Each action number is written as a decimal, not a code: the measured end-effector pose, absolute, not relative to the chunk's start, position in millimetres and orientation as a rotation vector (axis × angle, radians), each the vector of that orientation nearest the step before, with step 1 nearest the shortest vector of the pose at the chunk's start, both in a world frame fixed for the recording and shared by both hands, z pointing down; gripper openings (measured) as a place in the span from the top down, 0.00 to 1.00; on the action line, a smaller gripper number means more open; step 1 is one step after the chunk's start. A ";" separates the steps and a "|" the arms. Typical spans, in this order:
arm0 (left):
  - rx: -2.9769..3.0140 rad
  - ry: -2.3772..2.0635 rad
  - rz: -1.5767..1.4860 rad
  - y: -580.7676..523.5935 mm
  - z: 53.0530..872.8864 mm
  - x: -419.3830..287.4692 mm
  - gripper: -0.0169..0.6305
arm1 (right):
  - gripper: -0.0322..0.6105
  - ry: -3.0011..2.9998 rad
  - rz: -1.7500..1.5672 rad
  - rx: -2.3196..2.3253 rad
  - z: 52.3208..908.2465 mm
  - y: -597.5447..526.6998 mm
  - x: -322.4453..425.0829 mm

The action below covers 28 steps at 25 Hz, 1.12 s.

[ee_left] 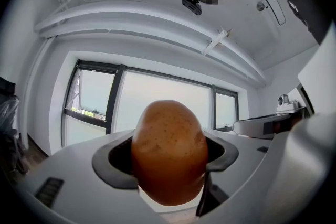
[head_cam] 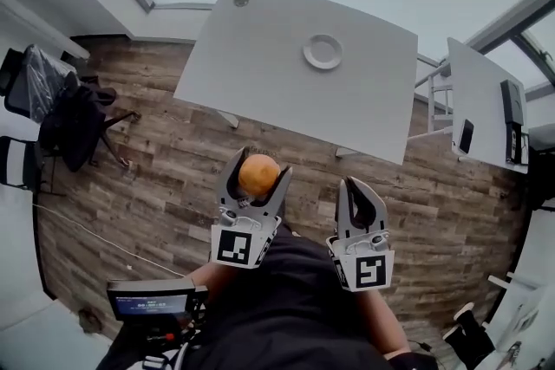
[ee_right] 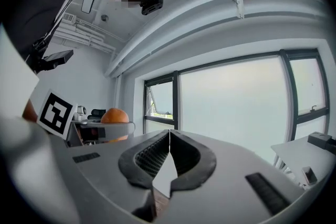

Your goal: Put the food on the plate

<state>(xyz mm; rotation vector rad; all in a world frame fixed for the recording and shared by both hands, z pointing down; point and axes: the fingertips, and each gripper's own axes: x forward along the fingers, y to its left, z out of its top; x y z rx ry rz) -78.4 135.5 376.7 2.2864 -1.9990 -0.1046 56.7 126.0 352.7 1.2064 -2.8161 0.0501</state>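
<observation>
The left gripper [head_cam: 260, 165] is clamped on the food [head_cam: 259, 175], a round orange-brown piece with fine speckles, held between both jaws above the wood floor [head_cam: 156, 169] and in front of the person's dark torso. In the left gripper view the food [ee_left: 169, 152] fills the gap between the jaws of that gripper [ee_left: 169, 165] and stands up past them. The right gripper [head_cam: 361, 188] is just beside the left one, its jaws closed tip to tip with nothing between them; the right gripper view shows the pads of this gripper [ee_right: 169, 136] meeting along a thin line, with the food [ee_right: 114, 115] off to the side. The plate [head_cam: 323, 52], white and round, lies on the white table [head_cam: 260, 56], well apart from the food. A second table [head_cam: 477, 100] stands to the right.
</observation>
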 end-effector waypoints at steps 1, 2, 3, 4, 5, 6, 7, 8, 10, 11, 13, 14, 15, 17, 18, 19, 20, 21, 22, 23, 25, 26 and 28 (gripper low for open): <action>2.262 -2.030 -0.112 125.5 374.9 -96.3 0.49 | 0.94 -2.808 0.059 1.194 353.5 115.8 47.7; 2.244 -2.066 -0.109 114.8 373.3 -114.6 0.49 | 0.94 -2.798 0.067 1.188 354.7 105.4 40.3; 2.238 -2.104 -0.095 103.7 371.7 -131.4 0.49 | 0.94 -2.788 0.072 1.186 355.9 95.4 34.4; 2.241 -2.137 -0.078 92.9 369.4 -145.6 0.49 | 0.94 -2.779 0.074 1.188 356.8 86.0 29.6; 2.246 -2.157 -0.071 82.9 366.8 -156.7 0.49 | 0.94 -2.771 0.073 1.189 357.5 77.0 25.4; 2.247 -2.157 -0.078 73.9 365.1 -164.6 0.49 | 0.94 -2.762 0.070 1.189 358.1 67.7 21.3; 2.243 -2.140 -0.094 65.4 364.6 -170.3 0.49 | 0.94 -2.754 0.065 1.190 358.6 58.0 17.2; 2.236 -2.120 -0.110 57.0 364.9 -175.1 0.49 | 0.94 -2.747 0.061 1.194 359.1 47.8 12.8; 2.215 -2.104 -0.132 40.9 366.3 -185.0 0.49 | 0.94 -2.737 0.059 1.205 359.5 27.2 2.9; 2.206 -2.109 -0.139 33.3 367.0 -191.2 0.49 | 0.94 -2.734 0.061 1.206 359.6 17.0 -4.0; 2.206 -2.118 -0.143 18.7 368.4 -206.2 0.49 | 0.94 -2.735 0.060 1.206 358.8 -3.4 -22.8; 2.214 -2.115 -0.135 12.4 369.0 -211.7 0.49 | 0.94 -2.737 0.056 1.208 357.8 -12.2 -31.1; 2.223 -2.107 -0.125 7.7 369.4 -213.8 0.49 | 0.94 -2.740 0.051 1.215 356.4 -18.8 -35.6; 2.244 -2.083 -0.107 2.2 369.8 -210.3 0.49 | 0.94 -2.742 0.050 1.237 353.8 -27.0 -35.4; 2.254 -2.072 -0.098 -0.6 370.1 -208.7 0.49 | 0.94 -2.740 0.053 1.251 353.4 -30.7 -34.2; 2.262 -2.064 -0.091 -3.3 370.3 -208.4 0.49 | 0.94 -2.737 0.057 1.265 353.3 -34.4 -33.3; 2.267 -2.059 -0.088 -5.7 370.1 -208.5 0.49 | 0.94 -2.734 0.062 1.278 353.4 -37.5 -32.5; 2.270 -2.057 -0.087 -7.5 369.5 -208.3 0.49 | 0.94 -2.732 0.068 1.287 353.6 -39.8 -31.6; 2.270 -2.056 -0.088 -8.5 369.0 -207.7 0.49 | 0.94 -2.731 0.074 1.290 354.3 -41.0 -30.6; 2.269 -2.054 -0.087 -8.4 369.2 -206.6 0.49 | 0.94 -2.731 0.080 1.286 355.6 -41.0 -29.9; 2.266 -2.049 -0.072 -6.6 372.0 -205.3 0.49 | 0.94 -2.737 0.087 1.270 358.6 -38.9 -31.7; 2.263 -2.048 -0.063 -6.4 374.0 -206.2 0.49 | 0.94 -2.741 0.083 1.262 359.1 -38.4 -34.7; 2.244 -2.050 -0.061 -8.0 376.8 -208.7 0.49 | 0.94 -2.745 0.066 1.258 358.0 -39.3 -40.7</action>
